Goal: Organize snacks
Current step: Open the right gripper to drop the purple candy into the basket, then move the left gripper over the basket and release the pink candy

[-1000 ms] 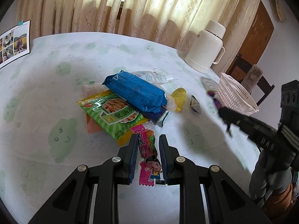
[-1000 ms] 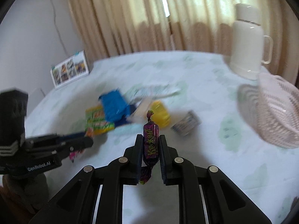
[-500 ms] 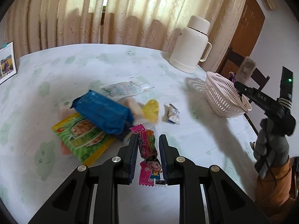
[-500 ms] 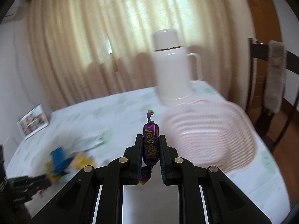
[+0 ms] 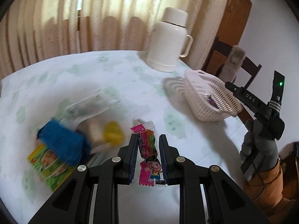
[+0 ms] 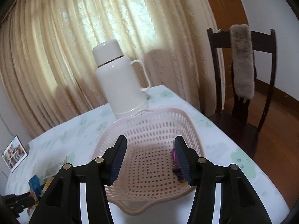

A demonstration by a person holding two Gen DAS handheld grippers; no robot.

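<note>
My left gripper (image 5: 147, 140) is shut on a pink snack packet (image 5: 148, 155) with a cartoon boy, held above the table. Behind it lie a blue packet (image 5: 63, 145), a green packet (image 5: 48, 166), a yellow sweet (image 5: 113, 133) and a clear wrapper (image 5: 89, 106), all blurred. My right gripper (image 6: 149, 143) hangs over the pale pink basket (image 6: 119, 128), its jaws opening with nothing pressed between them. A purple candy (image 6: 175, 161) sits inside the basket by the right finger. In the left wrist view the right gripper reaches over the basket (image 5: 198, 102) from the right.
A white thermos jug (image 6: 119, 82) stands behind the basket near the curtain. A dark wooden chair (image 6: 243, 71) with a grey furry cover stands past the table's right edge. A photo card (image 6: 14, 154) stands at the far left of the table.
My right gripper swung from the snack pile to over the basket, opened and let go of the purple candy, which now lies in the basket. My left gripper moved right with the pink packet.
</note>
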